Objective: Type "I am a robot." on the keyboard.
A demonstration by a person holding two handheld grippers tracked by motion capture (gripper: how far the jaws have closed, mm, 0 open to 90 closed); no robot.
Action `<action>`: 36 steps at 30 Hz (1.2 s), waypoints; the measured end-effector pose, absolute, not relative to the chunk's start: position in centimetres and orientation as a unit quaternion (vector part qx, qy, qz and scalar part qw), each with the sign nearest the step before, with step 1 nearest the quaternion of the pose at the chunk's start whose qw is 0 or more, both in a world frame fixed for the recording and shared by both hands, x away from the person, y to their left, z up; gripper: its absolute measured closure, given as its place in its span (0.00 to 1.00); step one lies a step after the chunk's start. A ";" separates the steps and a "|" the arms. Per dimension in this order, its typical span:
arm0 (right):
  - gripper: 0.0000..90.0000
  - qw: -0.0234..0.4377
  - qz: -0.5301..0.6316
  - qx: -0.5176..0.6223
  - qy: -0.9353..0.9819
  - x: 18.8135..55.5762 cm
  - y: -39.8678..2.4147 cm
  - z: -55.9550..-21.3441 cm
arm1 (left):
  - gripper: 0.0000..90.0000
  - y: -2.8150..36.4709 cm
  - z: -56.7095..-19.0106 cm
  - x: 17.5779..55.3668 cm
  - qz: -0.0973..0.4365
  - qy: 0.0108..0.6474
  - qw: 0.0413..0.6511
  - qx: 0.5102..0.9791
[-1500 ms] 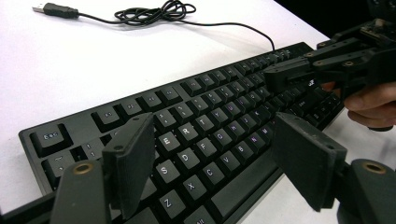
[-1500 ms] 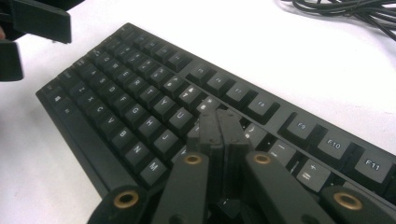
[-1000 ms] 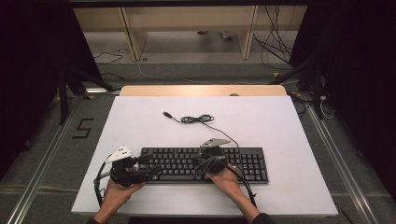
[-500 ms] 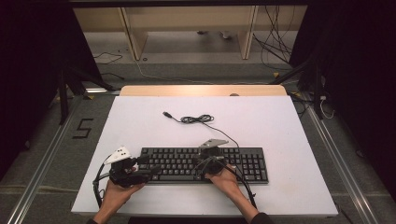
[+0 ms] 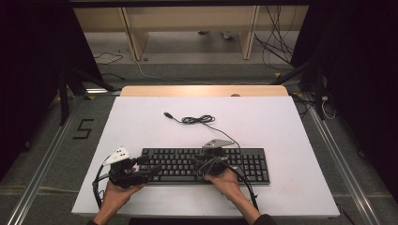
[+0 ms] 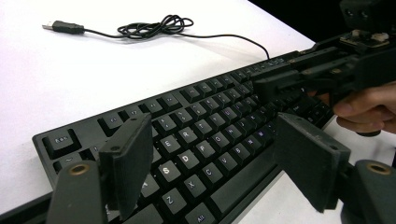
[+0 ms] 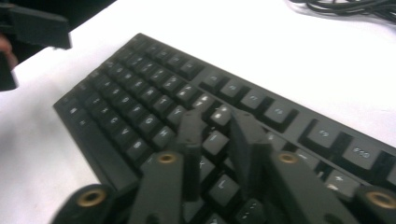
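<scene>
From above, the black keyboard (image 5: 206,165) lies across the white table (image 5: 291,140), its cable (image 5: 197,119) coiled well beyond. The left gripper view alone reveals the left gripper (image 6: 212,163) spread wide, astride the keys, holding nothing. The right gripper (image 7: 215,135) has just been opening: narrow gap, tips over the keys, nothing grasped; contact unclear.

your left gripper (image 6: 215,168) hovers with its fingers (image 6: 128,163) spread wide over the black keyboard (image 6: 196,135) on the white tabletop (image 6: 70,74); its cable (image 6: 154,25) lies coiled beyond.
</scene>
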State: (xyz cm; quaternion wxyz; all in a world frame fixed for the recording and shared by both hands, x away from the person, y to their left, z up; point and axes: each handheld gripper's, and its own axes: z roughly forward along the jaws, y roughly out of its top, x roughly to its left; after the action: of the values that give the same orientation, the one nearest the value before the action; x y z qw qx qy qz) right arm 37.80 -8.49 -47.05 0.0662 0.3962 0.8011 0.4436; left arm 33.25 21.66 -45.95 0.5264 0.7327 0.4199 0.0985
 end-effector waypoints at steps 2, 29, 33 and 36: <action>0.75 0.067 0.446 0.390 0.803 37.6 -8.4 -47.0 | 0.31 21.7 -45.9 33.2 0.100 0.420 0.526 0.733; 0.83 0.049 0.455 0.346 0.819 36.4 -5.5 -46.9 | 0.30 22.1 -45.9 33.1 0.105 0.424 0.528 0.728; 0.94 0.047 0.451 0.339 0.824 36.3 -5.0 -47.1 | 0.30 22.1 -45.9 33.1 0.105 0.423 0.528 0.729; 1.00 0.046 0.445 0.338 0.828 36.3 -4.6 -47.2 | 0.30 22.1 -45.9 33.1 0.105 0.422 0.528 0.729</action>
State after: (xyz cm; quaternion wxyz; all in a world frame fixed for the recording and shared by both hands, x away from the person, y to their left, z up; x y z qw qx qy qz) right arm 36.26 -4.55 -47.25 0.0458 0.3378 0.8283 0.4447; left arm 33.07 22.06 -45.92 0.5280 0.7293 0.4224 0.1051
